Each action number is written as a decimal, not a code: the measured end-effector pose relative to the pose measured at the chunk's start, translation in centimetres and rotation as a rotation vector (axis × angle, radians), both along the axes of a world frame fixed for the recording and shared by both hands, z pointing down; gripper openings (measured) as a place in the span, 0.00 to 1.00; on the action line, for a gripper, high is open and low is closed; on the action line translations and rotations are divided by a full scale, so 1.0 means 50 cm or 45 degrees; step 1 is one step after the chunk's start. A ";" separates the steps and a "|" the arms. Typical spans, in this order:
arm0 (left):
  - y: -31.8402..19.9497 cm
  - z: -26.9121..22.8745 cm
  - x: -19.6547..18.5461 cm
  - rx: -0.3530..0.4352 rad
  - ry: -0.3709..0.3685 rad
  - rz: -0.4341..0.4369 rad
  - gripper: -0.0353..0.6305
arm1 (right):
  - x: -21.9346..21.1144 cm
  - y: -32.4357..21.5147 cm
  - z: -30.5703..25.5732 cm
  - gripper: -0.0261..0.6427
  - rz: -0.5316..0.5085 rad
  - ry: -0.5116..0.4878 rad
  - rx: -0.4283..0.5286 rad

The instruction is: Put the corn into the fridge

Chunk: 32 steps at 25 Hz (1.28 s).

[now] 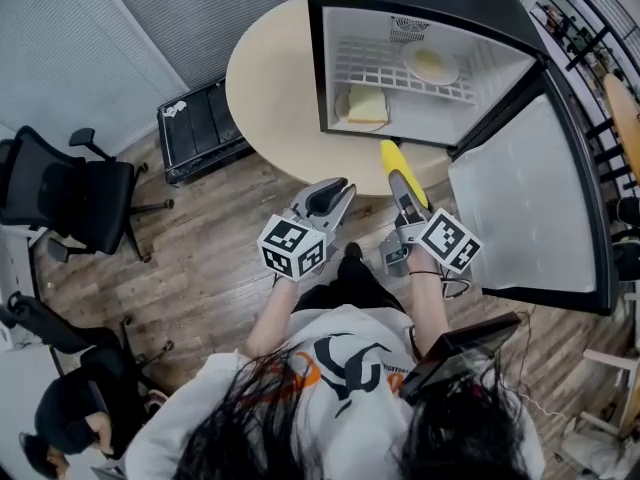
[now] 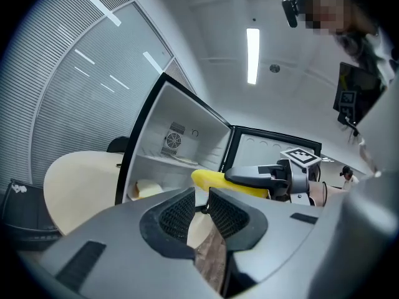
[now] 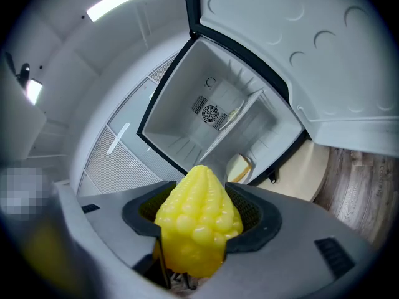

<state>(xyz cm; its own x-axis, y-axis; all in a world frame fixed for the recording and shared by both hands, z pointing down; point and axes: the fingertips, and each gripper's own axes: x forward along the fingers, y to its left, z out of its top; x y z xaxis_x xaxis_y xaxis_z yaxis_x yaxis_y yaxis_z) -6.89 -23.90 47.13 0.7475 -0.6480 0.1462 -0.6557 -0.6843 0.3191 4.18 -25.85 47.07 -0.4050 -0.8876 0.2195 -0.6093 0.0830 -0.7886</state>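
The right gripper (image 1: 404,190) has its jaws clamped on the corn (image 3: 198,217), whose tapered yellow tip juts well past the pads toward the open fridge (image 1: 316,68) just ahead. The left gripper (image 1: 335,196) hangs beside it, jaws drawn close with only a slim gap and nothing between them.

The main risk looks to be the grip itself. The pads bear on rounded, bumpy kernels and much of the cob overhangs in front, so a jolt could likely make it pivot or slide out before it is inside.

A second risk is the entry. The lower edge of the fridge frame lies directly ahead of the corn tip, and a low approach could catch it there. The door (image 1: 520,198) stands open just to the right of the gripper, so a sideways drift could nudge it.

Inside, ahead of the jaws, a wire shelf (image 1: 370,63) carries a plate (image 1: 430,65), and a pale slab of food (image 1: 367,103) sits beneath, so free room is limited; a careless release could knock either, or let the corn roll back out
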 end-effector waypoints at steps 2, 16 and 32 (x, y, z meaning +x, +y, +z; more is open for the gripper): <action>-0.017 0.006 0.007 -0.009 -0.003 -0.001 0.17 | 0.010 -0.018 0.000 0.42 -0.002 0.002 0.000; -0.178 0.001 0.085 -0.010 0.001 0.015 0.17 | 0.081 -0.213 -0.055 0.42 -0.021 0.076 0.089; -0.286 -0.004 0.036 0.005 -0.064 -0.118 0.17 | -0.015 -0.479 -0.105 0.42 -0.241 0.307 0.222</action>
